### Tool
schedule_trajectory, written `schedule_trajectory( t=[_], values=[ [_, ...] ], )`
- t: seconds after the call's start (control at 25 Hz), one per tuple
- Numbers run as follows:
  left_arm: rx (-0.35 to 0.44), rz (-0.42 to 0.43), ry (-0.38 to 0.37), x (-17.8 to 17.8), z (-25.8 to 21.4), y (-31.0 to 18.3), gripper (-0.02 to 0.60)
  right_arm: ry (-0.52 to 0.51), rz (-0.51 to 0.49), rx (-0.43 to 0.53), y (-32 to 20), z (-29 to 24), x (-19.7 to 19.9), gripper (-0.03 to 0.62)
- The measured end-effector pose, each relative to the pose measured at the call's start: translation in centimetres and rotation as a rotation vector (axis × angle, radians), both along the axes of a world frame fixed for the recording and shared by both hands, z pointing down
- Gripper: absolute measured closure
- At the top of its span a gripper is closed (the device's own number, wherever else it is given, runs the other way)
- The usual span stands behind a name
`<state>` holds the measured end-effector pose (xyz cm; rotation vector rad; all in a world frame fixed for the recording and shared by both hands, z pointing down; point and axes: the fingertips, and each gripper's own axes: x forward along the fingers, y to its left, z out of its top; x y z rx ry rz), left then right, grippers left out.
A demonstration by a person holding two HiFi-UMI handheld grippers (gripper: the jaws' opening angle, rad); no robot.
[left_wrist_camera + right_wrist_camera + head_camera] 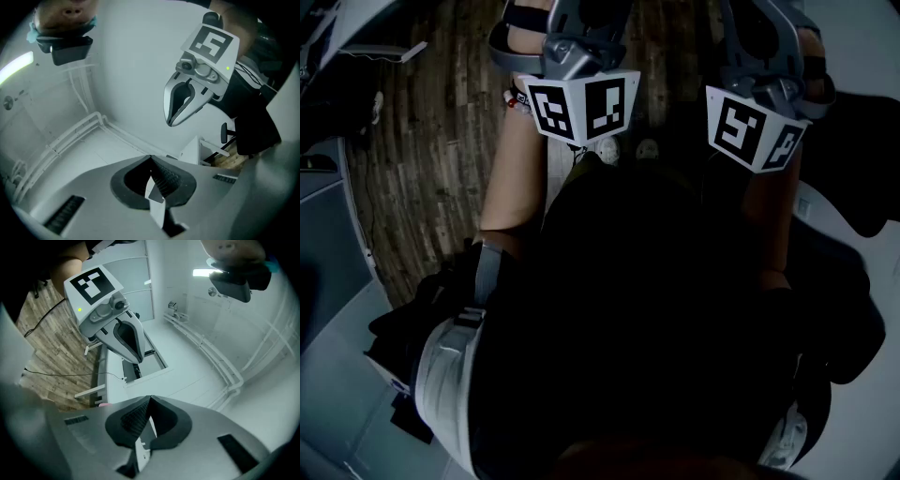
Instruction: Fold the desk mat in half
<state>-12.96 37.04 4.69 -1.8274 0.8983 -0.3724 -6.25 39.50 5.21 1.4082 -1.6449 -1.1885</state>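
No desk mat shows in any view. In the head view I look down my own dark clothing (656,309), with both grippers held out side by side over a wooden floor (431,159). The left gripper's marker cube (581,108) and the right gripper's marker cube (757,127) stand about level. In the left gripper view the left gripper (150,160) has its jaws together with nothing between them. The right gripper (149,400) looks the same in its own view. Each gripper also sees the other hanging in the air, jaws shut and empty: right gripper (171,122), left gripper (136,358).
Pale grey desk surfaces lie at the left (328,309) and at the right (872,403) of the head view. A dark shape (874,208) rests on the right one; what it is I cannot tell. A white desk (140,364) and white pipes (79,129) on a white wall stand ahead.
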Motion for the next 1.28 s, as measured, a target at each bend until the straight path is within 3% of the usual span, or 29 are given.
schedule_trajectory(
  t=[0.48, 0.72, 1.28],
  values=[
    [0.003, -0.009, 0.007, -2.6, -0.8, -0.1, 0.569, 0.023, 0.0, -0.001, 0.1, -0.9, -2.3, 0.565],
    [0.003, -0.005, 0.001, -1.6, -0.1, -0.6, 0.569, 0.021, 0.009, 0.0, -0.5, -0.2, -1.4, 0.565],
    [0.017, 0.004, 0.003, -3.4, -0.3, -1.0, 0.569, 0.036, -0.003, 0.005, -0.8, 0.1, -3.6, 0.565]
  ],
)
